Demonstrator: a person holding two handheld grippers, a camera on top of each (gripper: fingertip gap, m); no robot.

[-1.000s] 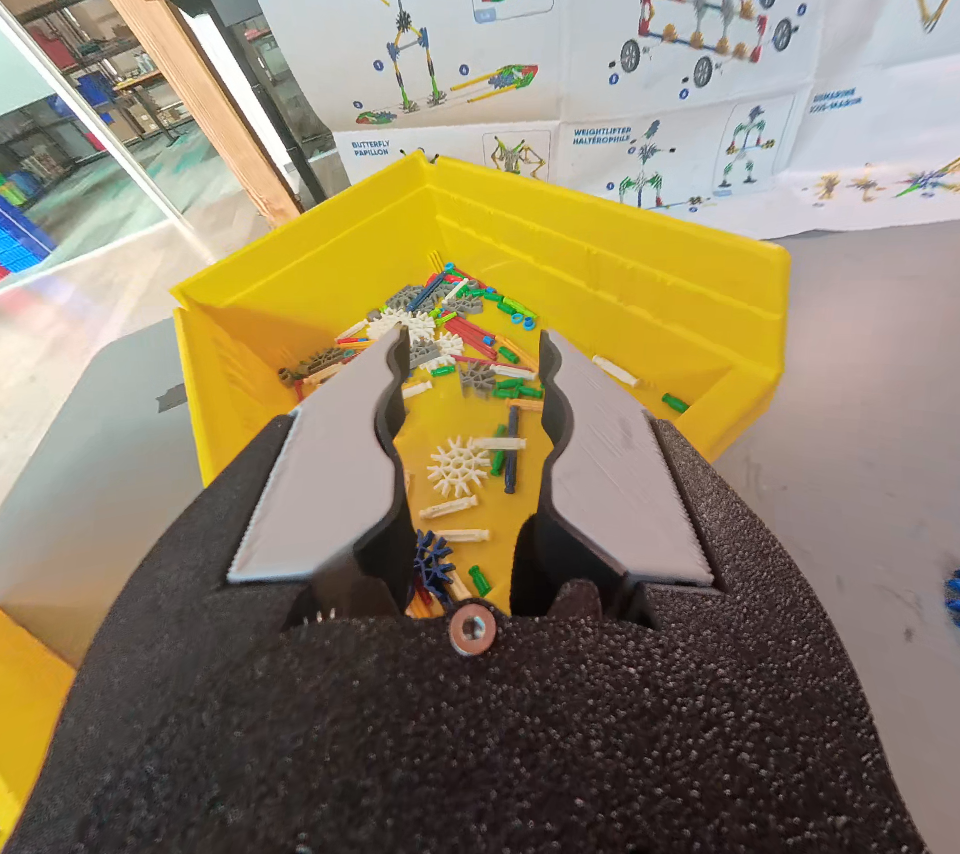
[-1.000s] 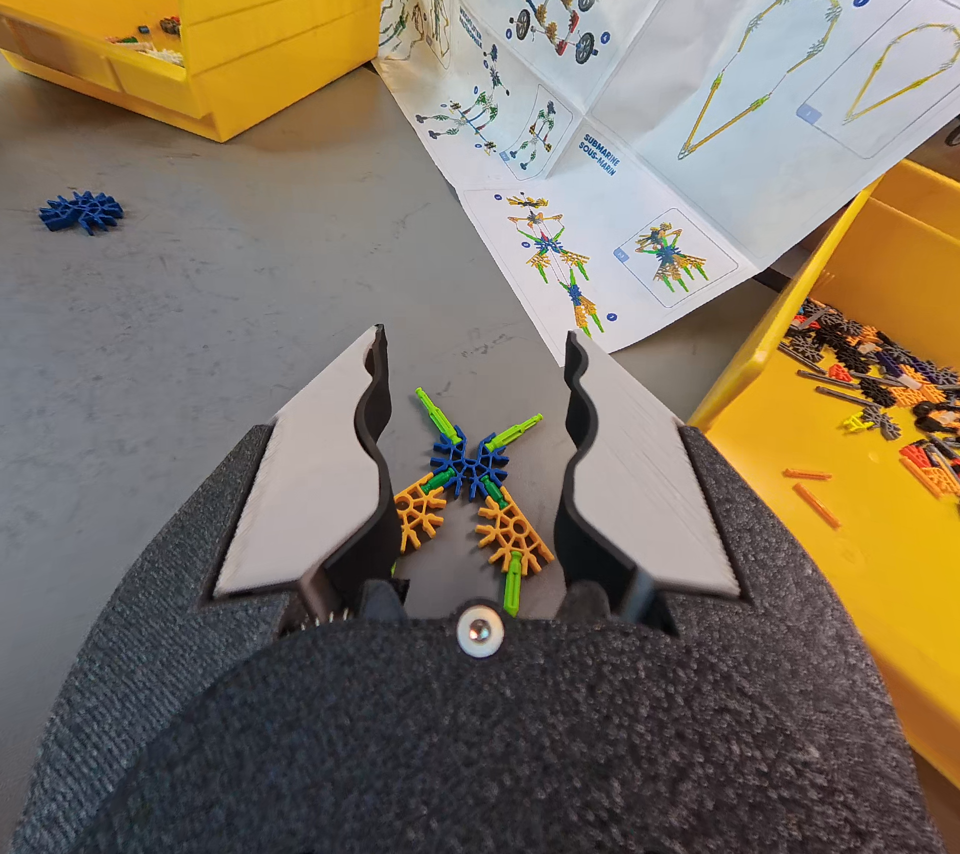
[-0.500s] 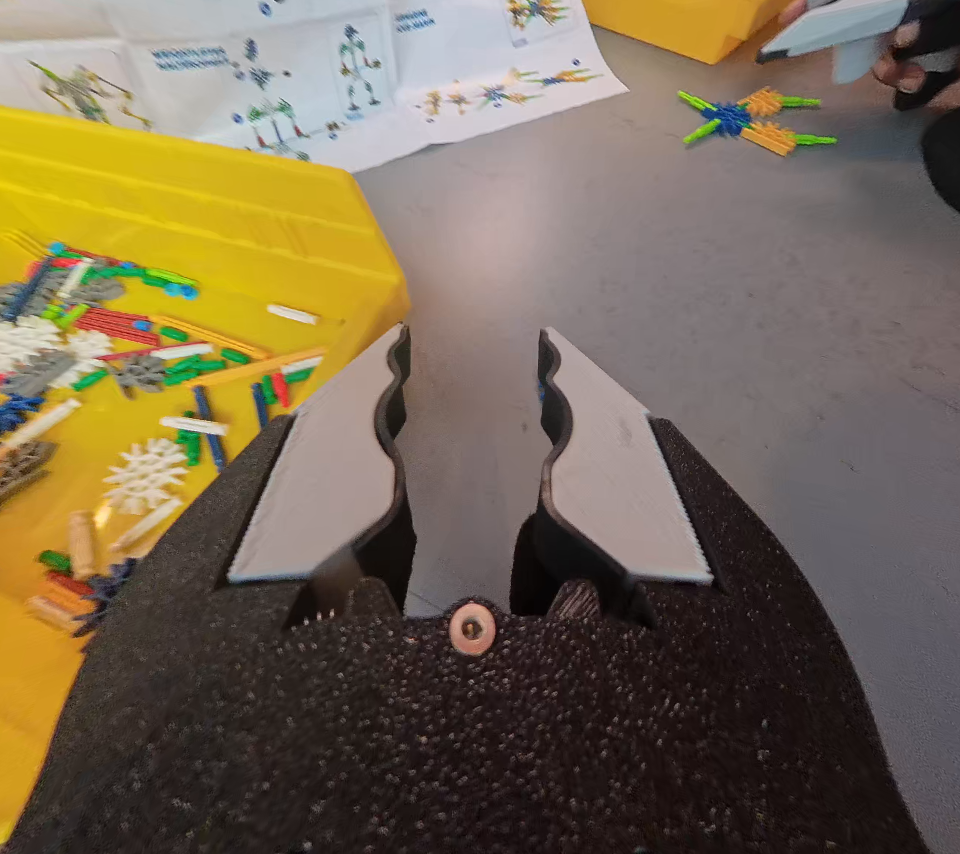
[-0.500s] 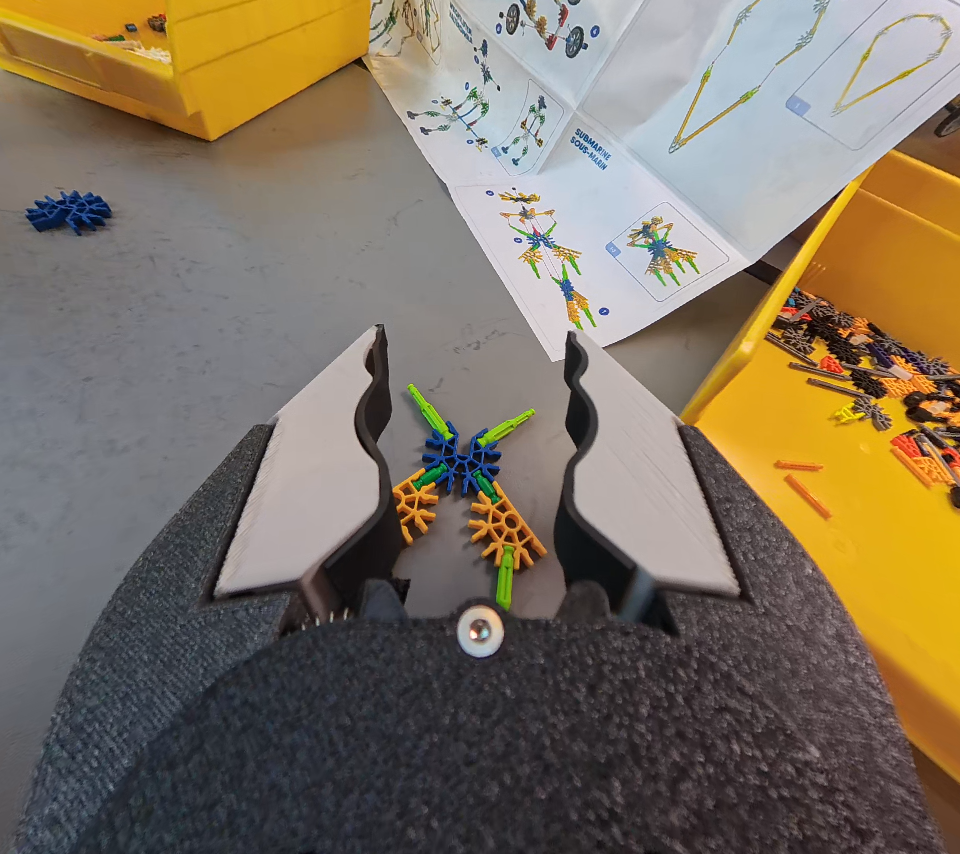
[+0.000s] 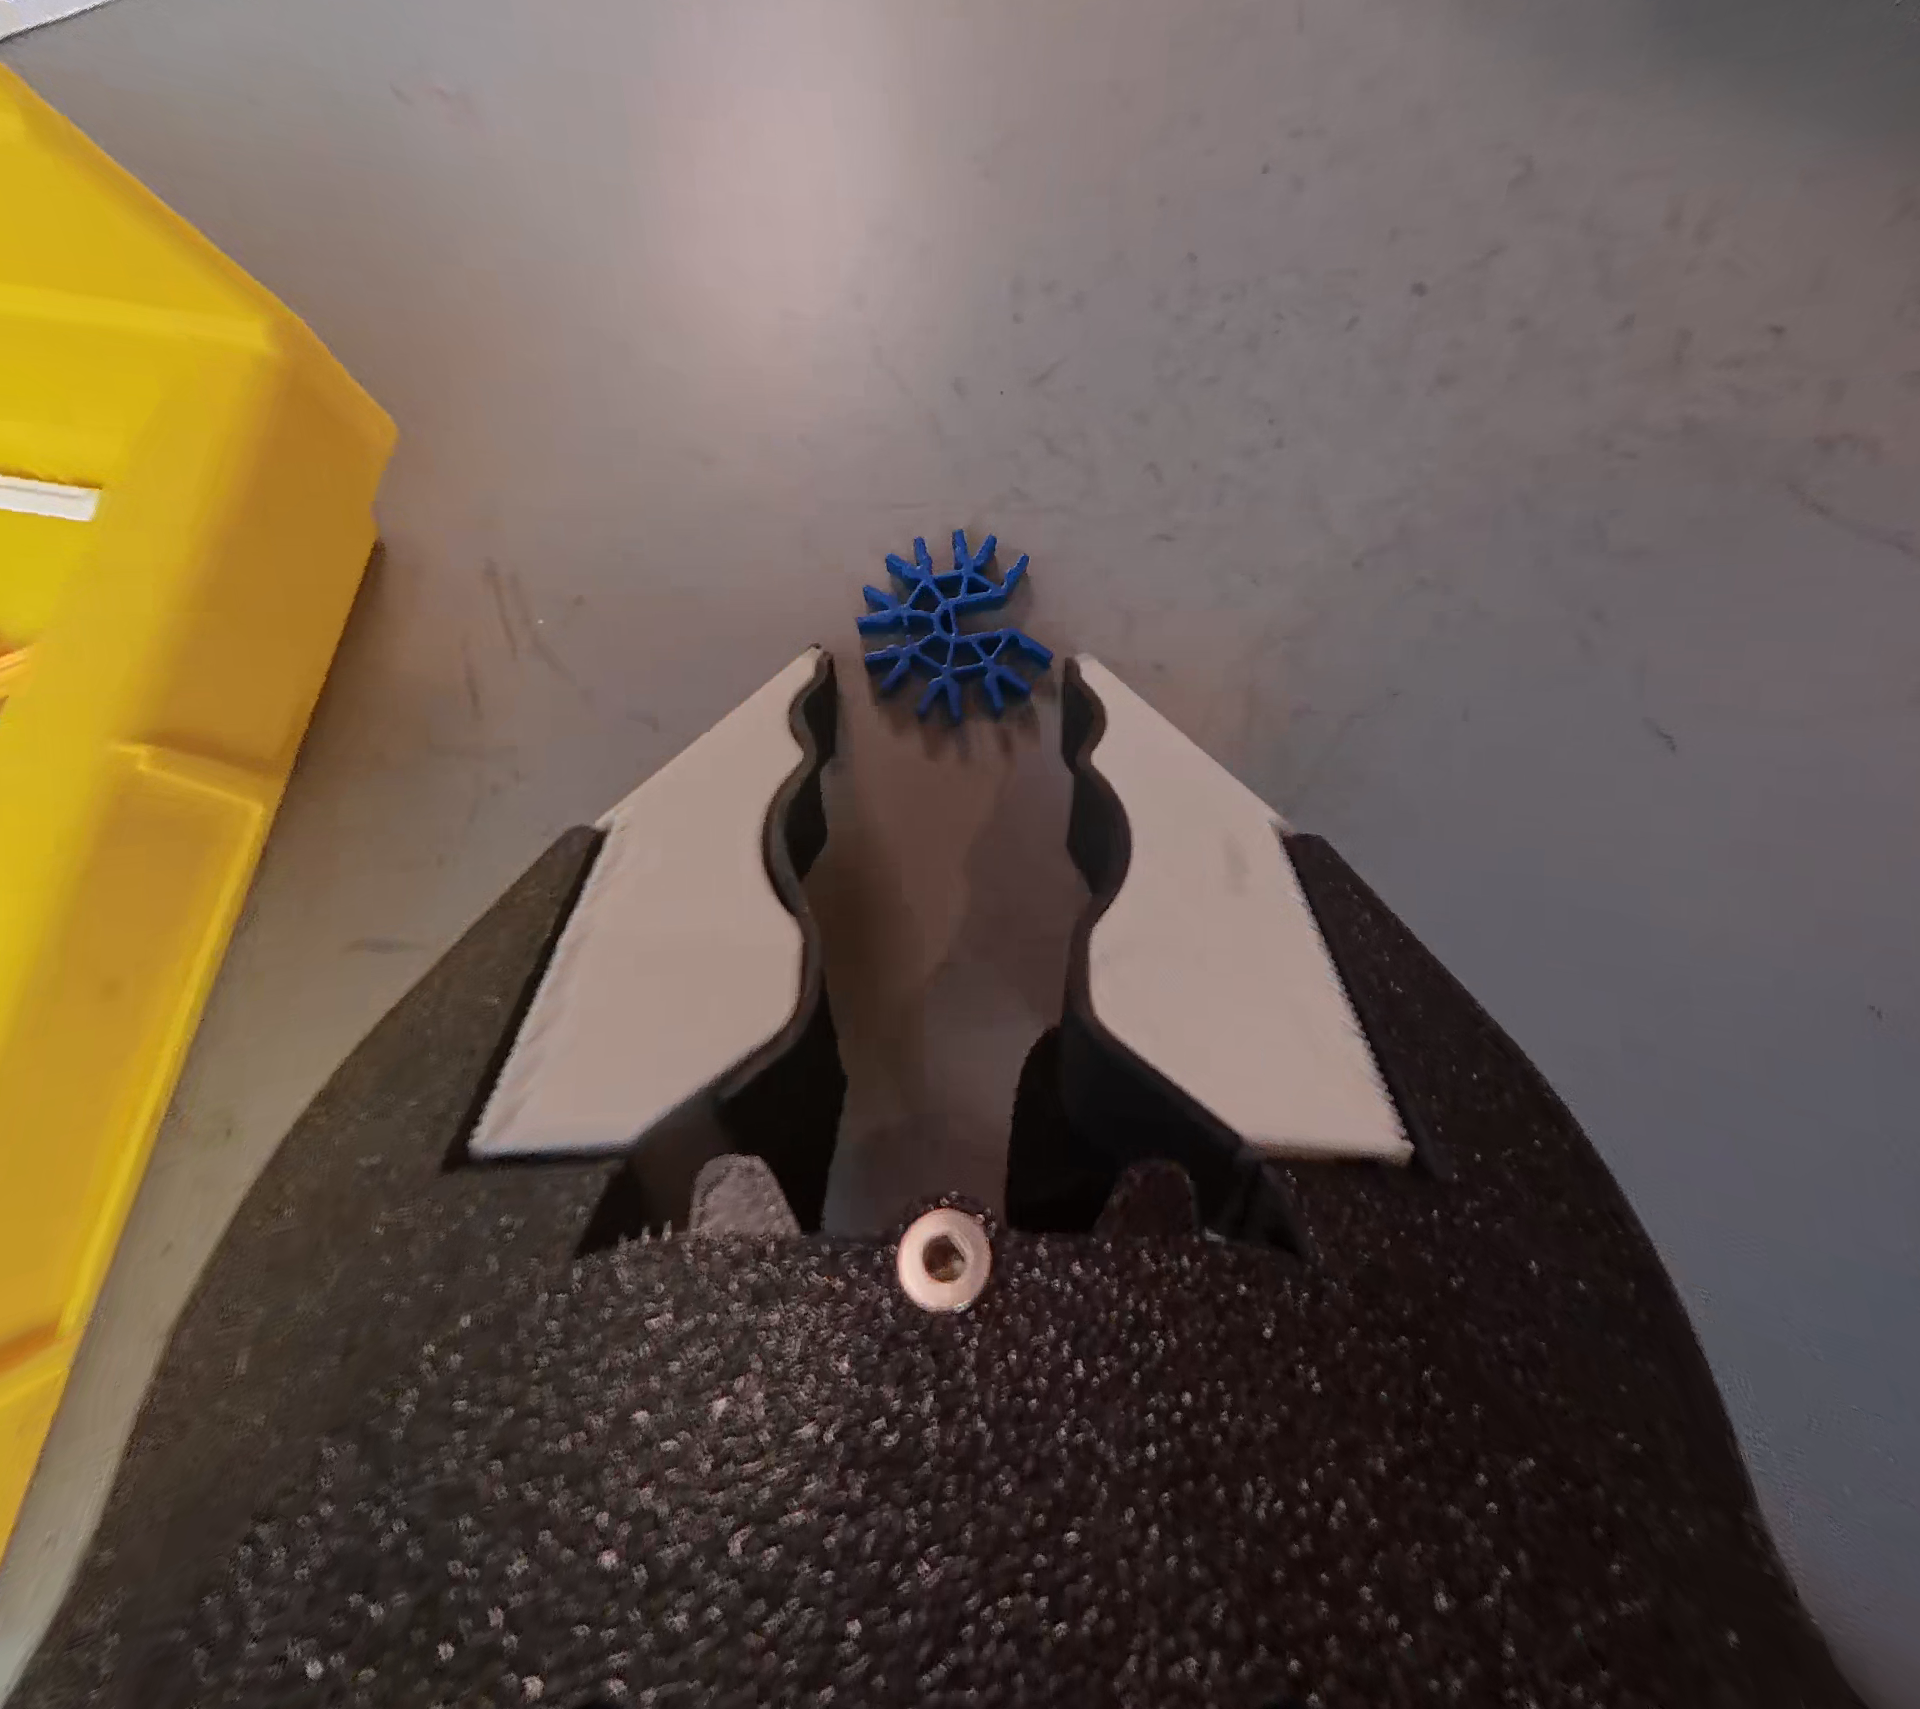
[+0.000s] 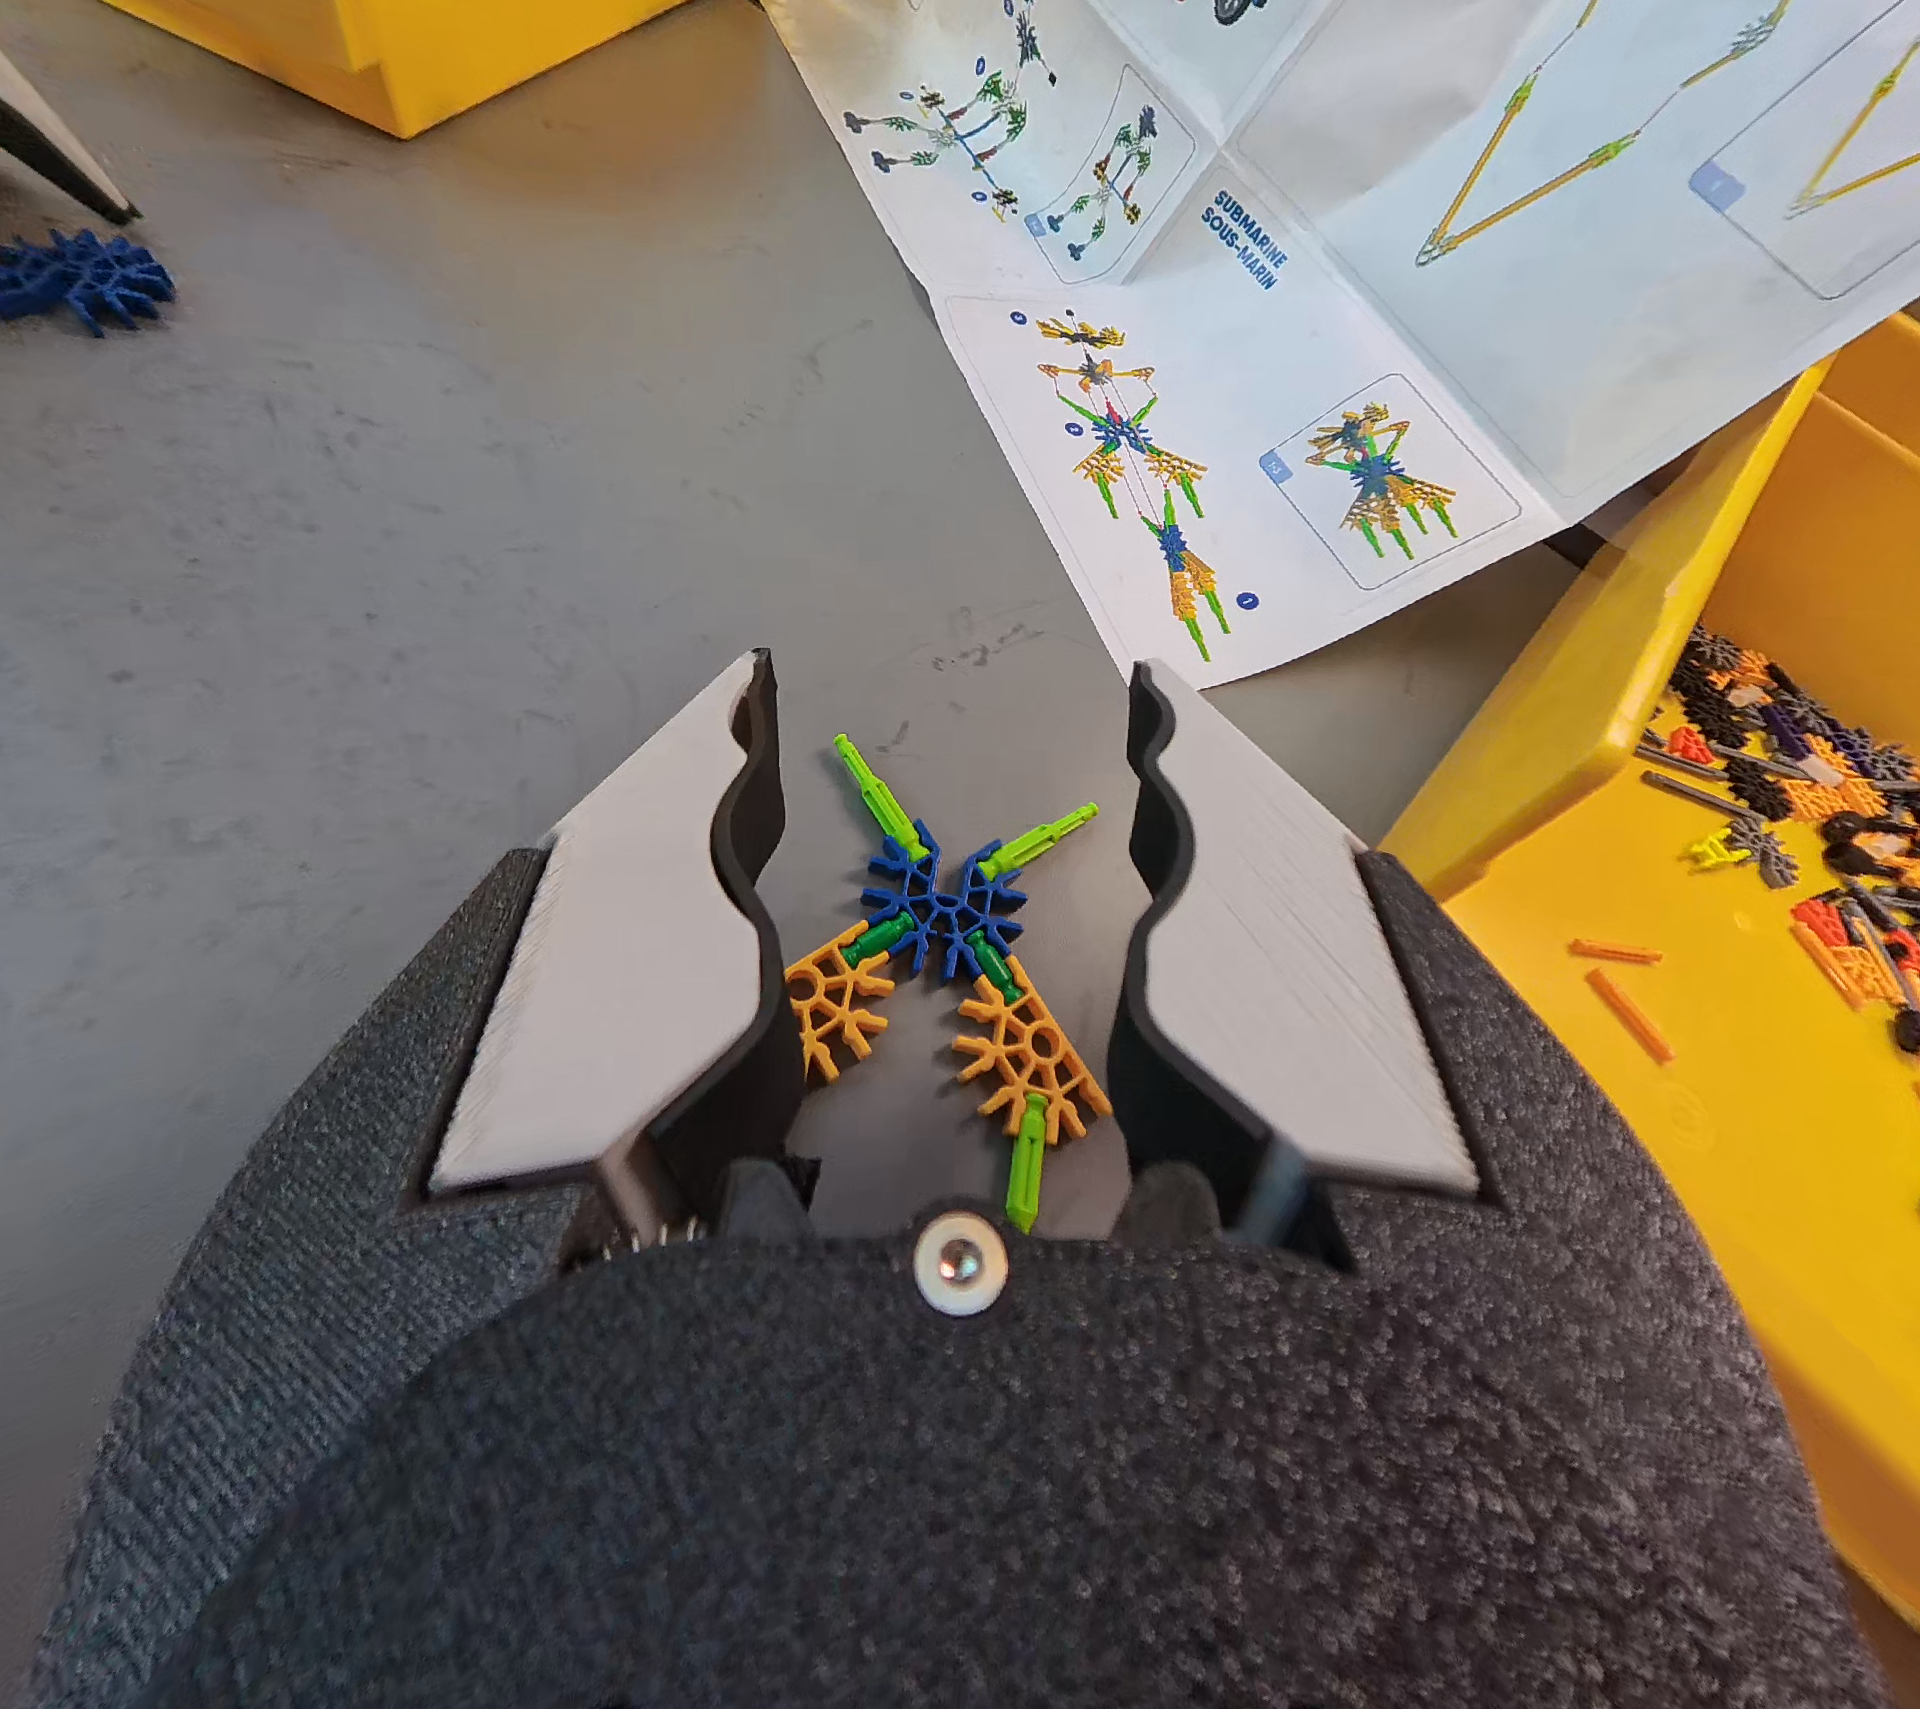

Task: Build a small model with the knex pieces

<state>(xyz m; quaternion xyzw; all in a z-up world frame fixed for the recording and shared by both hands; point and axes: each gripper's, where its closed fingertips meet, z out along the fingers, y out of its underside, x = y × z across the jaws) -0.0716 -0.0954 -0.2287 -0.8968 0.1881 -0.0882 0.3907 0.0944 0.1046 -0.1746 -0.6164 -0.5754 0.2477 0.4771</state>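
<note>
hovering released: left gripper (image 5: 945,667) by blue connector (image 5: 951,625), right gripper (image 6: 951,672) over small model (image 6: 951,942).

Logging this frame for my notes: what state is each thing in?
left gripper: open, empty, just short of the blue connector
blue connector: flat on table, loose
right gripper: open, around small assembly
small assembly: flat, untouched
instruction sheet: unfolded

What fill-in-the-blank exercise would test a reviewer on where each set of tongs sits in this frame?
1. The left tongs point at a lone ____ connector on the grey table.
2. The right tongs stand ____ around a small assembly.
3. The bin right of the assembly is ____.
4. The assembly's fan-shaped pieces are ____.

Missing: blue; open; yellow; orange
</note>
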